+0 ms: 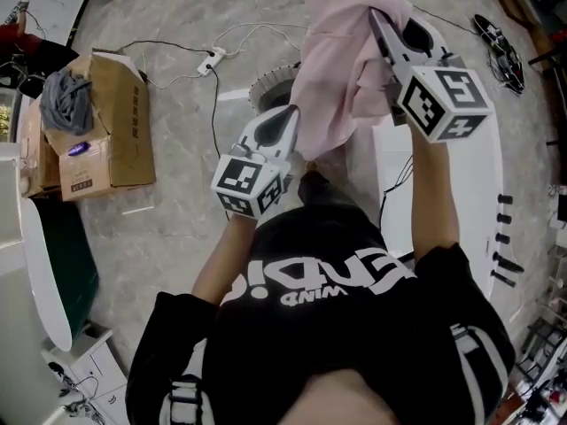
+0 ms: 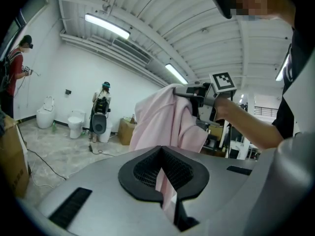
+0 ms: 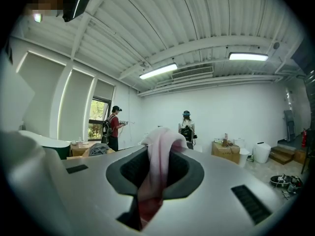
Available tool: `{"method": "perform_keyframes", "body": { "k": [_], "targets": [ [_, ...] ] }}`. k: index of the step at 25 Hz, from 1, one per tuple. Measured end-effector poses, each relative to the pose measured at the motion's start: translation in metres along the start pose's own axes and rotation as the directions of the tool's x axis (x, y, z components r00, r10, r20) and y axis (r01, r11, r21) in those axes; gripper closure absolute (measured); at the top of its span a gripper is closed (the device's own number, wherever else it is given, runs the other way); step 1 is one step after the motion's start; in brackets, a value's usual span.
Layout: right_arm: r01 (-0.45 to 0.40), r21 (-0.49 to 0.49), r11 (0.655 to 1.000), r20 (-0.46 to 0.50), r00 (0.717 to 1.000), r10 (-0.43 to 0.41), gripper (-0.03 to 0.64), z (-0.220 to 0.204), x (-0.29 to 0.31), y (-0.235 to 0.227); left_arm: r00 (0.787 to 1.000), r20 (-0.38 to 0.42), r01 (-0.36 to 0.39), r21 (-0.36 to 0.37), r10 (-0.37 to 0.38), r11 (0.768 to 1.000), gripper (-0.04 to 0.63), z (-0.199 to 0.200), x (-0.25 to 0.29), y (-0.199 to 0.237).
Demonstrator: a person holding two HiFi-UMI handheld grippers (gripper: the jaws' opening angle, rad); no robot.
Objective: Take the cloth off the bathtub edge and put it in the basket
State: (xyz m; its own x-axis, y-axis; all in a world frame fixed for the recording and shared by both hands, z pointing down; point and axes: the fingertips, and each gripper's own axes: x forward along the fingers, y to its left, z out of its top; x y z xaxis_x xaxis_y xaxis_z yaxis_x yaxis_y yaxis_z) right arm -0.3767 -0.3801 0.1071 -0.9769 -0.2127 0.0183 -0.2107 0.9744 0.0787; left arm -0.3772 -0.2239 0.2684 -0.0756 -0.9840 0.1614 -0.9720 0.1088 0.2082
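Two grippers hold the soft pink cloth (image 1: 332, 69), fingers pinched shut on its folds: right gripper (image 1: 375, 16) high, left gripper (image 1: 291, 115) low, probably to keep it gathered above the round ribbed basket (image 1: 266, 85).

Big white room: white walls (image 3: 236, 112), ribbed white ceiling (image 3: 162, 23) w/ tube lights (image 3: 158, 71) on. Tall window (image 3: 97, 113) at one side, daylight + greenery outside. Floor (image 1: 177, 220) grey, marbled, w/ a power strip (image 1: 211, 60) & white cable lying on it. Cardboard box (image 1: 115, 127) open on floor. 2 toilets (image 2: 46, 113) by far wall. 2 people (image 3: 186, 128) standing in bkgd.
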Motion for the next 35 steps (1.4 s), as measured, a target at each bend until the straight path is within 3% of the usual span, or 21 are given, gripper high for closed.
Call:
{"method": "perform_keyframes", "body": {
  "k": [8,12,21,27,35],
  "targets": [
    [-0.13,0.001,0.992,0.049,0.99,0.129,0.555,0.027,0.066,-0.032,0.994,0.037,-0.101,0.011,0.1,0.995,0.584,0.04,0.058,0.036],
    [-0.179,-0.009,0.984,0.087,0.98,0.18,0.555,0.031,0.079,-0.029,0.988,0.057,-0.146,0.019,0.145,0.989,0.584,0.038,0.064,0.045],
    [-0.233,0.014,0.972,0.093,0.969,0.231,0.555,0.051,0.124,-0.02,0.985,0.06,-0.165,0.005,0.165,0.986,0.584,0.062,0.073,0.082],
    [-0.24,0.056,0.969,0.028,0.971,0.239,0.555,0.02,0.138,-0.003,0.99,0.025,-0.136,-0.017,0.137,0.991,0.584,0.057,0.069,0.101],
    [-0.221,0.144,0.965,-0.153,0.958,0.243,0.555,-0.088,0.16,0.008,0.992,-0.043,-0.119,-0.089,0.115,0.989,0.584,0.021,0.087,0.14]
  ]
}}
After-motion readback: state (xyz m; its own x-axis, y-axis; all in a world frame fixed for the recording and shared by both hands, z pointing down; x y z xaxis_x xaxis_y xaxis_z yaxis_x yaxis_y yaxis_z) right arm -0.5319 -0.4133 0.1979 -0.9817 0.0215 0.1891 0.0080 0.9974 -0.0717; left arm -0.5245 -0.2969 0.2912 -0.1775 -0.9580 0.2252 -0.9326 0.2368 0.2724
